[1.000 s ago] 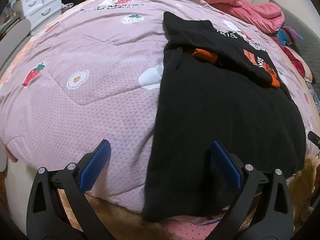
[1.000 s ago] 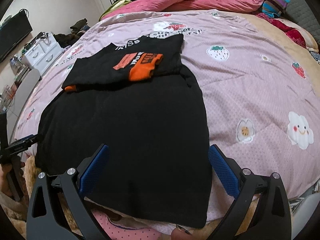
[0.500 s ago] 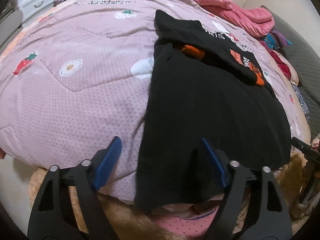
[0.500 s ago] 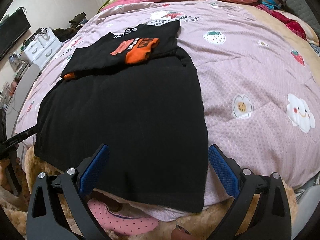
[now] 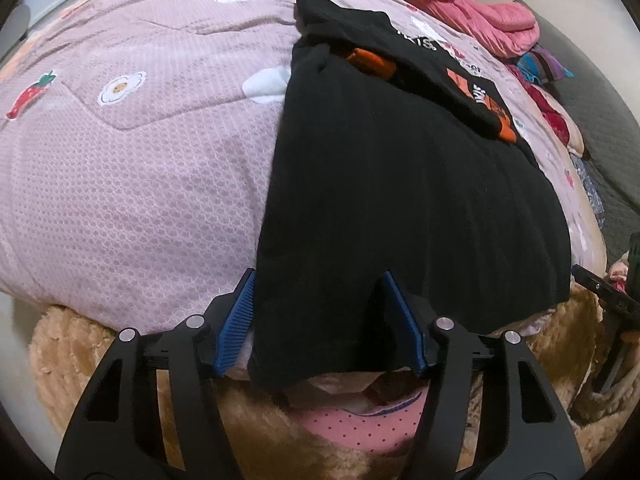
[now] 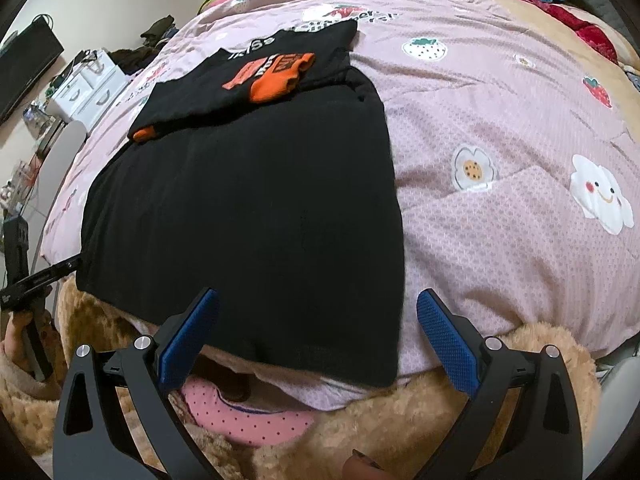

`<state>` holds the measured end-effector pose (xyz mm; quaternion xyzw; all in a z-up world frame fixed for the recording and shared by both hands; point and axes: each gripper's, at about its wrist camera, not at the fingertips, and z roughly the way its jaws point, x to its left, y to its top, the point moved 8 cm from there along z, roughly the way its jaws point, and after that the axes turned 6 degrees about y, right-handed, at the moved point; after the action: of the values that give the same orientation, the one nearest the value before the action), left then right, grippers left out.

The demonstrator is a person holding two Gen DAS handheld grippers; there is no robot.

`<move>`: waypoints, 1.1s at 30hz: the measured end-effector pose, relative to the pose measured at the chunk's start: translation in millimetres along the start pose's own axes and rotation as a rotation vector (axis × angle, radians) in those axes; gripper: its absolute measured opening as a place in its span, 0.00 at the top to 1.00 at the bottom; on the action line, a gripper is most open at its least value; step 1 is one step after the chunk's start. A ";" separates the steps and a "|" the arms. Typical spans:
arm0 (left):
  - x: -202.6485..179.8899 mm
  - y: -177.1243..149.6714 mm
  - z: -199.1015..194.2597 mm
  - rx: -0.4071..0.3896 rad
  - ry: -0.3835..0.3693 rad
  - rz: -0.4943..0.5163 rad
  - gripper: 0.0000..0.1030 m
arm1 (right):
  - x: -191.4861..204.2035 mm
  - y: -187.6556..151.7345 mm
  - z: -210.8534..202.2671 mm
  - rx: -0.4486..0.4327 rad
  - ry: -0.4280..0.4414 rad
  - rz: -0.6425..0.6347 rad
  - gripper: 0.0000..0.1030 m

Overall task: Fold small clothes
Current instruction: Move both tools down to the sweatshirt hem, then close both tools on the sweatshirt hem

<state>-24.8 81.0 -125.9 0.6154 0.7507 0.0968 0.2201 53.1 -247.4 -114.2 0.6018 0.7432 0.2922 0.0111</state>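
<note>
A black shirt (image 5: 400,184) lies spread flat on the pink quilt (image 5: 140,160) of a bed, its lower hem hanging a little over the near edge at 6 o'clock. At its far end, toward 12 o'clock, the part with the orange print (image 6: 272,72) lies folded over the body of the shirt.

The left hand-held gripper (image 5: 320,312) has just been closing its jaws; they now stand about half apart with the hem corner at 7 o'clock of the shirt between them. The blue pads (image 5: 236,328) are very close to the cloth, but a firm pinch is not seen, so the corner seems not yet held. The right hand-held gripper (image 6: 320,336) stands wide apart and holds nothing; the other hem corner, at 5 o'clock of the shirt, lies between its pads.

The shirt looks light, thin and very soft. It will not keep any shape when lifted, and it will sag between the two grasp points. The best places to take it are probably the two hem corners, each pinched through both layers, so the fold can be carried toward 12 o'clock evenly. A grasp on one layer only could let the lower layer stay behind and wrinkle
</note>
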 end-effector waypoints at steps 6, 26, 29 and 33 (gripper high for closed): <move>-0.4 -8.6 5.2 0.019 -0.007 -0.001 0.47 | 0.8 -10.0 0.4 0.041 0.018 -0.005 0.04; 2.8 -1.0 10.5 0.019 0.003 -0.016 0.47 | 6.7 -5.9 -14.1 -0.037 0.109 -0.139 0.93; 7.1 1.7 7.2 0.008 0.031 -0.024 0.63 | 19.7 10.0 -32.7 -0.139 0.216 -0.145 0.94; 6.9 6.1 -1.6 -0.008 0.002 -0.013 0.93 | 25.7 32.5 -50.2 -0.234 0.250 -0.155 0.94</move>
<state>-21.2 89.3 -123.4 0.6097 0.7544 0.0989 0.2221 56.5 -242.0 -49.3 0.4965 0.7438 0.4475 0.0110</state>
